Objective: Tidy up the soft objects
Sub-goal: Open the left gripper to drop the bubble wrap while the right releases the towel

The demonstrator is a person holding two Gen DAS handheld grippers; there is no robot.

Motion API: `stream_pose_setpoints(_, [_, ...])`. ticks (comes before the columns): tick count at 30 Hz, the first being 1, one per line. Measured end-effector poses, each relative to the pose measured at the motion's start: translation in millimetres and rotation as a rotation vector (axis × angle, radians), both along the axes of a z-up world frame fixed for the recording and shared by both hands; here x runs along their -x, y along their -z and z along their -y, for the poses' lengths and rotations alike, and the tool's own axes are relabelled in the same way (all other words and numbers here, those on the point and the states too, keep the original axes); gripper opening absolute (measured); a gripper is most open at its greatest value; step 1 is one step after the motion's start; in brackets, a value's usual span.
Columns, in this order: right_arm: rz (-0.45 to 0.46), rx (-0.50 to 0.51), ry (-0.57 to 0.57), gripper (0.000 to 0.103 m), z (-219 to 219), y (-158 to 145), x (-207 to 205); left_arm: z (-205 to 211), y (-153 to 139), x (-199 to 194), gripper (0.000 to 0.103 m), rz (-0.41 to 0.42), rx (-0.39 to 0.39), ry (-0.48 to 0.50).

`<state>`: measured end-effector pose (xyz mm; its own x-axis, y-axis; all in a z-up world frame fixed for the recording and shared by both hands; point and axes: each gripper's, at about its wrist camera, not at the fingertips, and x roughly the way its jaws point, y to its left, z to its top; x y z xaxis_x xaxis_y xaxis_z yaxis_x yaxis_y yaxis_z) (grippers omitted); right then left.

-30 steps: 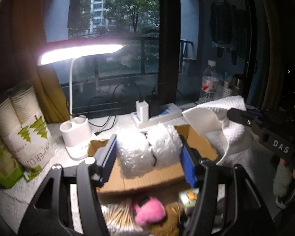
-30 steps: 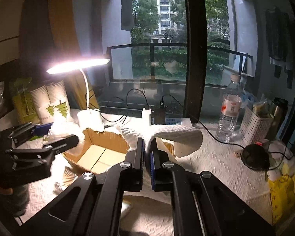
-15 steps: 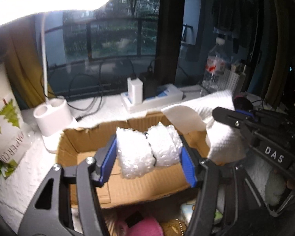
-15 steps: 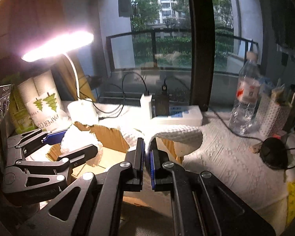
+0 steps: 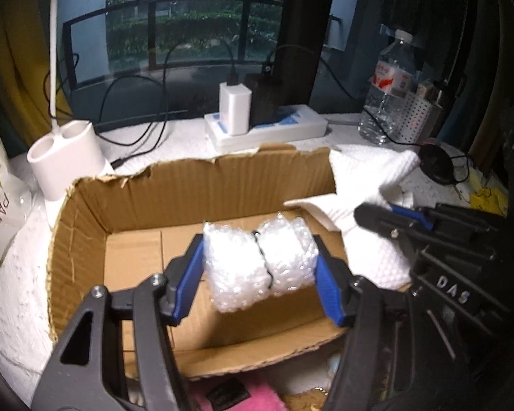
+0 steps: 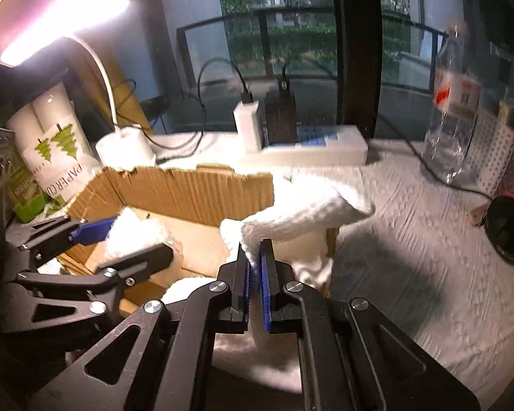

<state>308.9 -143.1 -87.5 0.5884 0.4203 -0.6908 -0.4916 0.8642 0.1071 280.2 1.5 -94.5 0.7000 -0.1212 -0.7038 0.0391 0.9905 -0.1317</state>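
Cardboard, torn along its rim, forms the open box (image 5: pixel 174 188) on the counter (image 6: pixel 411 239) that both soft things are headed for. The left gripper (image 5: pixel 257 267) holds a roll of bubble wrap (image 5: pixel 257 260), tied at its waist with a dark band, with a blue pad against each end; gripping it endwise keeps the roll from unwinding and lets it hang level above the bare box floor, inside the walls, not yet resting. The right gripper (image 6: pixel 256 263) has its pads pressed together on a fold of a white towel (image 6: pixel 301 215), and pinching so thin a cloth needs that tight a closure. The towel arches forward from the pinch and drapes over the box's right end, partly inside and partly over the wall onto the counter. My judgement is that both items are about to be released into the box, the roll to the left and the towel beside it.
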Motion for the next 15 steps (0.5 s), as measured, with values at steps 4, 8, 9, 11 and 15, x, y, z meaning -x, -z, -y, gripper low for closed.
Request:
stream_pose_setpoints(4, [-0.011, -0.007, 0.005, 0.007, 0.6, 0.0, 1.1, -5.5, 1.2, -0.2, 0.065, -0.017, 0.01, -0.021])
stream_pose_setpoints(8, [-0.019, -0.008, 0.015, 0.017, 2.6, -5.0, 3.1, -7.2, -2.5, 1.9, 0.074, -0.015, 0.009, -0.031])
stream_pose_setpoints(9, [-0.018, 0.002, 0.011, 0.025, 1.7, -6.5, 4.9, -7.2, -3.8, 3.2, 0.075, -0.014, 0.006, -0.033])
stream_pose_setpoints(11, [0.007, 0.026, 0.017, 0.037, 0.5, -11.6, 10.7, -7.0, -7.2, 6.4, 0.077, -0.007, 0.002, -0.034])
stream_pose_setpoints(15, [0.032, 0.024, 0.029, 0.048, 4.7, -22.7, 21.5, -8.7, -16.2, 15.3, 0.082, 0.021, -0.002, -0.051])
